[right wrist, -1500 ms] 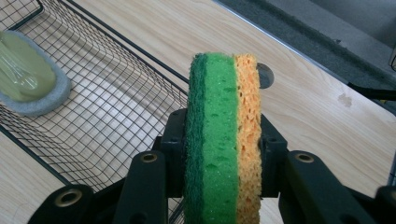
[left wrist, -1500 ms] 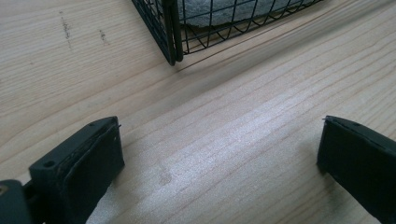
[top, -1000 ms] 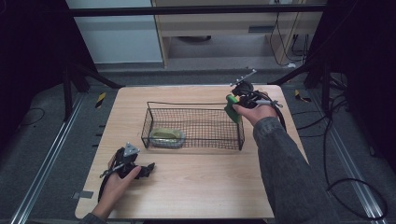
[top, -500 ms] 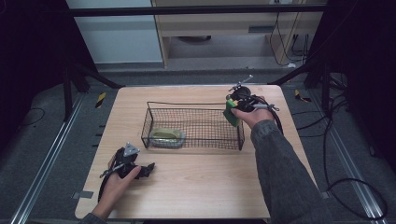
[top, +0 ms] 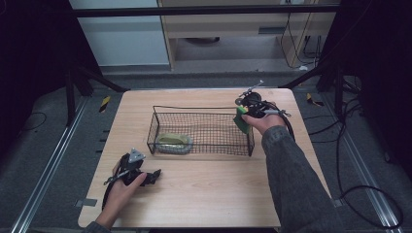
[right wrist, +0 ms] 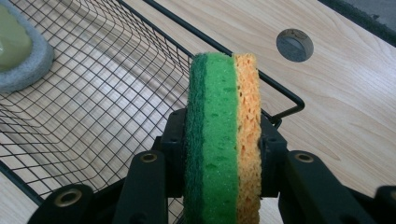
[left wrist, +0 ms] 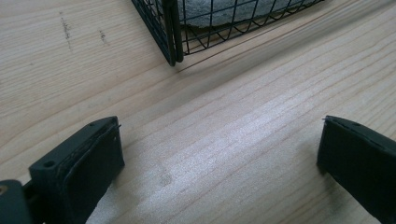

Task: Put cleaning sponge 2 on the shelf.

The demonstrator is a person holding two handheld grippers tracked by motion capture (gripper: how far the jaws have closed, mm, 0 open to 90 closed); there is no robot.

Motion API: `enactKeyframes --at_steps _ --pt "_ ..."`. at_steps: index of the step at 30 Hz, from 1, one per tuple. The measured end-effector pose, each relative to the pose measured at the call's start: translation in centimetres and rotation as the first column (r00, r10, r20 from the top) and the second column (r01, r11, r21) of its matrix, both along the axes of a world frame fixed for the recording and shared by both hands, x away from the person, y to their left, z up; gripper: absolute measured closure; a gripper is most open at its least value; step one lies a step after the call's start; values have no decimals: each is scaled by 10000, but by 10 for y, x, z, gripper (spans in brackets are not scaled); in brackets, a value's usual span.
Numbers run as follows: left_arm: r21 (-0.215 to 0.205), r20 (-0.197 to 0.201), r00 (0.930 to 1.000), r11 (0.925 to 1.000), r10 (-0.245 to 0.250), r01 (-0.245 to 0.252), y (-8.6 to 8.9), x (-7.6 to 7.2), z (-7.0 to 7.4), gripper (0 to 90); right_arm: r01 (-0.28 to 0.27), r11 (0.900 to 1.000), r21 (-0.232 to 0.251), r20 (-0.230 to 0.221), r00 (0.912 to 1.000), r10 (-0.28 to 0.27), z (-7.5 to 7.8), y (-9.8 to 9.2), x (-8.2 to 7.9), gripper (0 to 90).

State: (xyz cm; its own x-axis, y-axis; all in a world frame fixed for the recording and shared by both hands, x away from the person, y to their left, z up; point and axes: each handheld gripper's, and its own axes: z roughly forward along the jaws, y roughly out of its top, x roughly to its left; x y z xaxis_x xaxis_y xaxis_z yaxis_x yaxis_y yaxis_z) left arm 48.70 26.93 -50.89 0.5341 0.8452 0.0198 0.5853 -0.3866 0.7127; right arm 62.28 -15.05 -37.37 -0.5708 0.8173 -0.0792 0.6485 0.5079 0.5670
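while the right tongs (top: 241,118) stay out of it, nothing else matters: they're clamped on a green-and-yellow sponge (right wrist: 223,140), pads squeezing its two broad faces, sponge standing on edge with its long axis running out along the jaws. in the high view the sponge (top: 241,119) sits at the right end wall of the wire basket (top: 202,109), about at rim level, right hand (top: 260,120) just outside that end.

key relation: basket interior lies toward the left of the tongs as seen from above. the right gripper view looks across the basket rim (right wrist: 233,60) with mesh floor on one side and bare worktop (right wrist: 336,84) on the other; sponge looks to straddle the rim line, can't tell if it's fully inside the wall yet.

one item already in the basket: a grey-edged, olive-topped pad (top: 173,142) at the left end, well apart from the sponge, so the right half of the floor is free.

left tongs (top: 154,174) rest on the worktop in front of the basket's near-left corner (left wrist: 171,51), jaws wide apart, nothing between them. right hand is clearly the nearer one for the drop.

my read: nudge inward past the wall, lower, then release.
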Motion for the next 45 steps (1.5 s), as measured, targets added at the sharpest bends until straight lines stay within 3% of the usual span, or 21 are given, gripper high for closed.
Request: enactKeyframes --at_steps 22,45 --pt "-2 3 10000 10000 -52 52 0 0 0 0 62 9998 -167 -42 10000 -62 -18 1 5 639" --pt "4 6 10000 10000 -66 66 0 0 0 0 19 9998 -172 -41 10000 -20 -23 5 6 639"
